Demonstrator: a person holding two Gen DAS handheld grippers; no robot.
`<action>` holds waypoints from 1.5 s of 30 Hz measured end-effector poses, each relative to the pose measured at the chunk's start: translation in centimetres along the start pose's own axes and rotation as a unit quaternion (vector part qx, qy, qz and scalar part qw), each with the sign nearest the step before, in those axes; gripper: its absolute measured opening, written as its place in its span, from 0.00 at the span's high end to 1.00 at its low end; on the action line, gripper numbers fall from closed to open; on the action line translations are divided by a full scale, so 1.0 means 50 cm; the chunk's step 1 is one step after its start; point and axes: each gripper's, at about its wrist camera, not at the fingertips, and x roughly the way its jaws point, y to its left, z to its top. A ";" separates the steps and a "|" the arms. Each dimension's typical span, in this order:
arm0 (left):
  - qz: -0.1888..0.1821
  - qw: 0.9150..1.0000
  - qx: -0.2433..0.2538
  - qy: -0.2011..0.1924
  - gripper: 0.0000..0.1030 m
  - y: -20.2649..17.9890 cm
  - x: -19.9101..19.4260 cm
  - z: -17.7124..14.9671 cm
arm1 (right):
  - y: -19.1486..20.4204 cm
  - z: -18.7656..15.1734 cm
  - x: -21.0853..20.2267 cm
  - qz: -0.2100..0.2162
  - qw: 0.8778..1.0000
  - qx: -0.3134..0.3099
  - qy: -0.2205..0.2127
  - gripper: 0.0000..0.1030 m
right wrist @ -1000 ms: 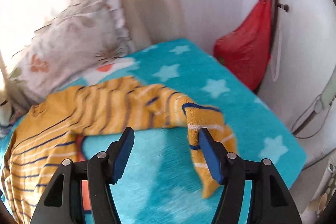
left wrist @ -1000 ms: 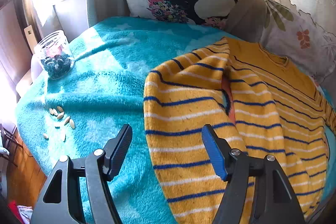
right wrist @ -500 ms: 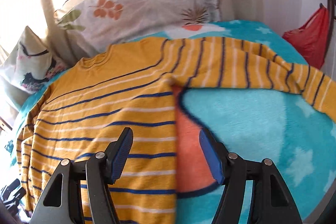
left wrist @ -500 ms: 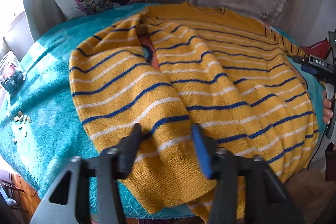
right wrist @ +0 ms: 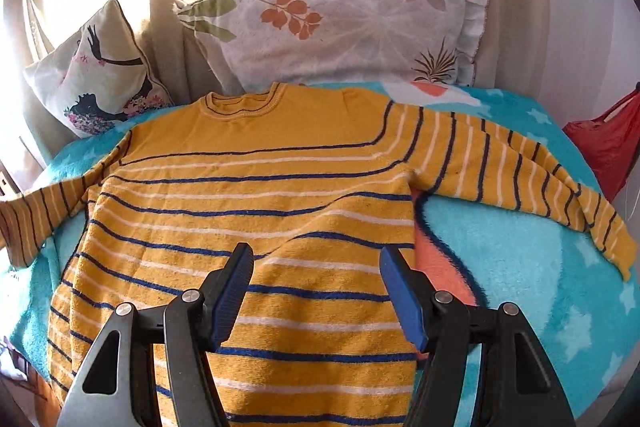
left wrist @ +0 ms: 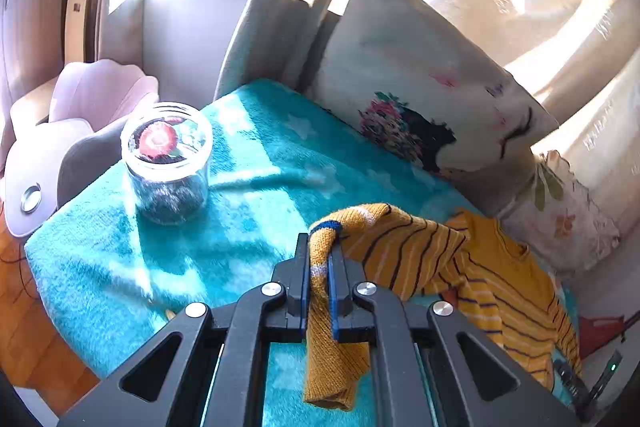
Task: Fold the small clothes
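Observation:
A yellow sweater (right wrist: 256, 195) with blue and white stripes lies front up on a teal star blanket (right wrist: 540, 267), collar toward the pillows, both sleeves spread out. My left gripper (left wrist: 319, 267) is shut on the cuff of the sweater's left sleeve (left wrist: 384, 239) and holds it lifted above the blanket (left wrist: 240, 211). My right gripper (right wrist: 316, 291) is open and empty, hovering over the lower middle of the sweater's body. The right sleeve (right wrist: 520, 179) lies flat toward the right edge.
A glass jar (left wrist: 168, 163) stands on the blanket's left corner. A printed cushion (left wrist: 420, 107) and a leaf-print pillow (right wrist: 340, 15) lean at the back. A red bag (right wrist: 608, 143) hangs at the right. A pink chair (left wrist: 60, 131) stands beyond the left edge.
My left gripper has closed on the left sleeve cuff and swung left toward the jar, lifting the sleeve. My right gripper has moved back over the sweater's body and stays open.

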 end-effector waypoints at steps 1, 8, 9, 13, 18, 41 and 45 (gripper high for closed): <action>0.007 1.000 -0.016 0.003 0.93 0.016 0.013 0.023 | 0.012 -0.003 0.006 0.004 1.000 -0.004 0.004 0.32; 0.038 0.997 -0.068 0.008 0.93 0.050 0.088 0.115 | 0.067 -0.019 0.034 0.024 0.999 -0.023 0.026 0.32; 0.035 0.997 -0.069 0.009 0.93 0.043 0.092 0.121 | 0.074 -0.019 0.038 0.027 0.999 -0.026 0.029 0.32; 0.008 0.999 -0.036 0.007 0.93 -0.024 0.074 0.127 | 0.122 -0.003 0.049 0.078 0.996 -0.037 0.035 0.32; -0.067 0.997 0.034 0.015 0.93 -0.181 0.032 0.106 | 0.222 0.014 0.099 0.213 0.974 -0.047 0.063 0.33; -0.243 0.872 0.333 0.265 0.92 -1.022 0.326 -0.360 | -0.118 -0.060 0.052 0.194 0.971 0.138 0.015 0.32; -0.242 0.866 0.314 0.306 0.88 -1.021 0.374 -0.396 | -0.171 -0.059 0.053 0.176 0.971 0.158 0.014 0.32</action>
